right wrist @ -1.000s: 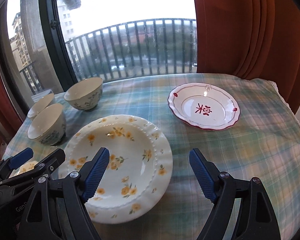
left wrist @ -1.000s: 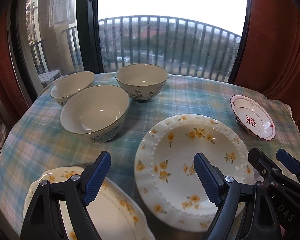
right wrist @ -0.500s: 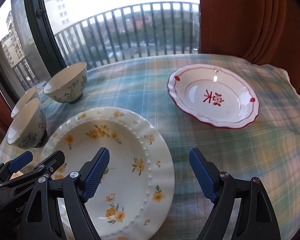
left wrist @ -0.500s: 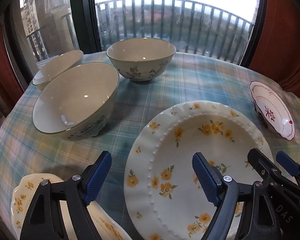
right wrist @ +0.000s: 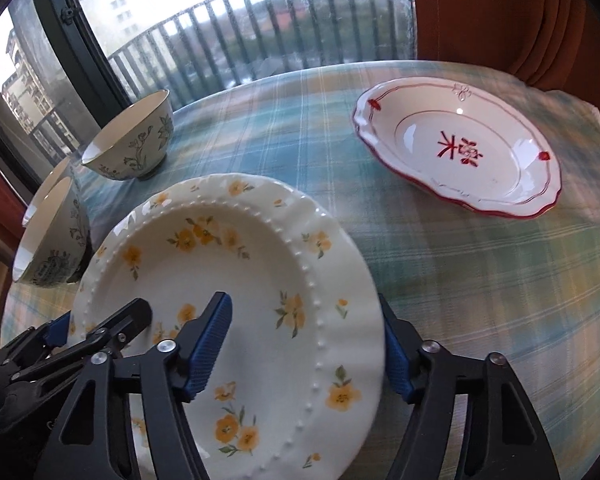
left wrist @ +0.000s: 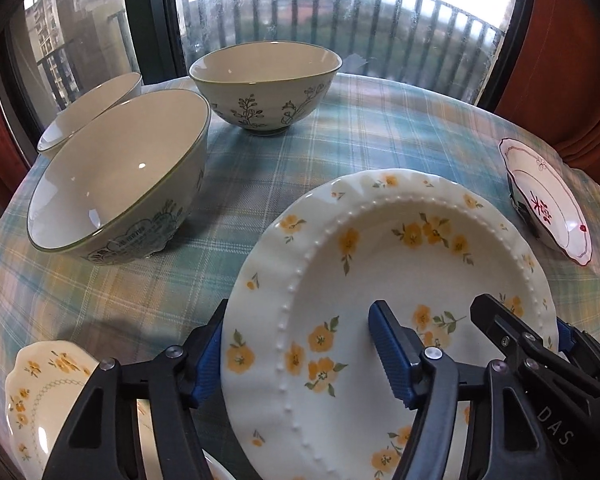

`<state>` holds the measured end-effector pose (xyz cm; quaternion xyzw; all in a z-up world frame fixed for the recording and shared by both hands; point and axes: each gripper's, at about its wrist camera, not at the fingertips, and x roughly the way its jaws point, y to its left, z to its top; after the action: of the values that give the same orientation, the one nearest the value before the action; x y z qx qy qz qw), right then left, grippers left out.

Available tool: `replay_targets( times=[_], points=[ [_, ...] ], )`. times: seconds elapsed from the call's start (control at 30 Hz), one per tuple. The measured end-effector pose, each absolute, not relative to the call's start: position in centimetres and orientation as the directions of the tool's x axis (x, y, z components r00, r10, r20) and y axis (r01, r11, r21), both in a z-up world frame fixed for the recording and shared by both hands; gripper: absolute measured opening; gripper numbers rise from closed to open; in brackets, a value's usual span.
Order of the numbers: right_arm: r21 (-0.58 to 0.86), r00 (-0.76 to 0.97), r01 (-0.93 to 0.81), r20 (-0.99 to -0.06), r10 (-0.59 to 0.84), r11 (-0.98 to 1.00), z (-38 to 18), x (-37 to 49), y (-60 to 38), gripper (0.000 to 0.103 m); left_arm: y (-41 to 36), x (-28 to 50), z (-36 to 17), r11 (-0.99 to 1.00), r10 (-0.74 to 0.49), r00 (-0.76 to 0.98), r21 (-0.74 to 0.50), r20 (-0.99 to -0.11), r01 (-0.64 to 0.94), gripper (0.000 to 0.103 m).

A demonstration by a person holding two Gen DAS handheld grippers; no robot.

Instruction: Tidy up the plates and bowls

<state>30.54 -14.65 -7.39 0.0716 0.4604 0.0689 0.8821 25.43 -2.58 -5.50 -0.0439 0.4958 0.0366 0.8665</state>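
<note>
Yellow-flower plate (left wrist: 400,280): opposite rims straddled by left gripper (left wrist: 300,354) and right gripper (right wrist: 306,346), fingers wide, unclamped.

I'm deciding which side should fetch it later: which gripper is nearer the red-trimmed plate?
Right. The right gripper straddles the yellow-flower plate's right rim, the side facing the red-trimmed plate. The left gripper straddles the opposite rim, farther away.
</note>
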Motion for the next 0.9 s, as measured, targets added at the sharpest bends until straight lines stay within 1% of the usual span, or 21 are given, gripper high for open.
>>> replay_targets(
  times=[0.03,0.1,0.13,0.3,0.57,0.83,0.9],
  points=[
    [0.189,0.565,-0.056,-0.803,0.187,0.98,-7.3,30.4,-14.7,0.07,-2.7,25.4,-5.5,0.994,0.024,0.508,-0.033,-0.861,-0.104,0.068],
    [0.167,0.566,-0.042,-0.808,0.161,0.985,-7.4,30.3,-14.7,0.064,-3.1,25.1,-5.3,0.996,0.033,0.511,-0.016,-0.859,-0.091,0.069],
    [0.154,0.567,-0.038,-0.81,0.148,0.987,-7.4,30.3,-14.6,0.064,-3.4,24.9,-5.3,0.996,0.035,0.511,-0.011,-0.859,-0.086,0.069],
    [0.165,0.56,-0.011,-0.816,0.143,0.986,-7.3,29.6,-15.8,0.064,-4.4,24.0,-5.3,0.998,0.024,0.502,-0.01,-0.865,-0.065,0.07],
    [0.138,0.549,0.026,-0.829,0.101,0.99,-7.3,27.0,-18.3,0.064,-6.8,21.4,-5.2,1.0,0.008,0.501,-0.001,-0.866,-0.018,0.07],
    [0.121,0.54,0.017,-0.837,0.092,0.993,-7.3,23.6,-20.6,0.064,-9.1,18.4,-5.3,1.0,-0.007,0.5,-0.002,-0.866,0.011,0.07],
    [0.119,0.541,0.009,-0.835,0.095,0.993,-7.3,23.1,-20.9,0.064,-9.2,17.7,-5.3,1.0,-0.019,0.504,-0.019,-0.864,0.005,0.07]
  ],
)
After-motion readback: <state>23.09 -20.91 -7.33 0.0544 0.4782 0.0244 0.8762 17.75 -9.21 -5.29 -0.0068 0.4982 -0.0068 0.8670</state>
